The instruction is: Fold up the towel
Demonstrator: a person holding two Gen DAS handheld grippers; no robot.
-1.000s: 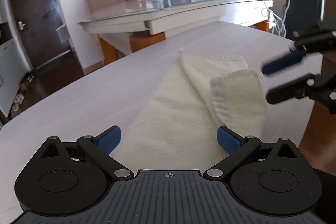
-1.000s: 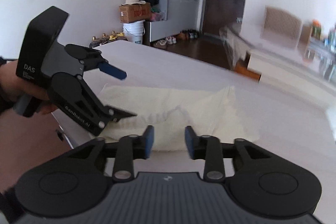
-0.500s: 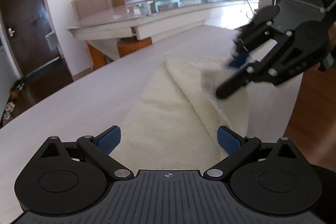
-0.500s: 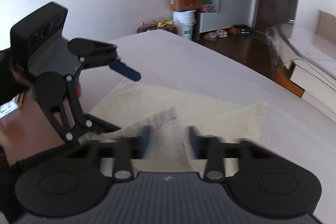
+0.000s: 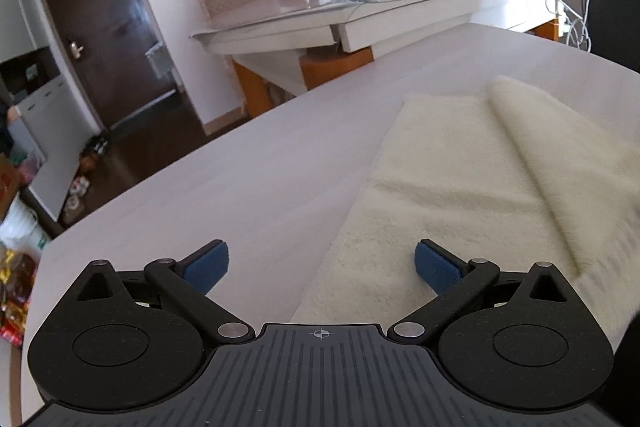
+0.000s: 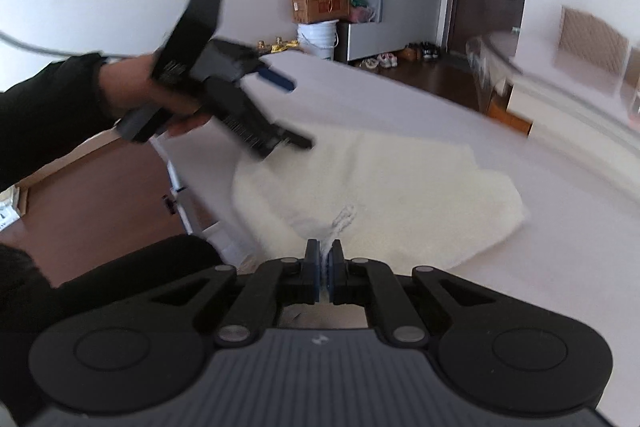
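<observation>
Where it lies on the pale desk [image 5: 280, 163], the cream towel [image 5: 472, 187] is partly doubled, 1 thick fold running along its right part in the left wrist view. At its near edge the right tongs [image 6: 325, 269] are pinched tight on a bunched bit of the cloth, which pokes up between the blue pads. The left tongs [image 5: 320, 267] stand wide with nothing between them, just over the towel's near left edge; in the right wrist view a hand [image 6: 132, 95] in a dark sleeve holds them above the towel's far left part.
</observation>
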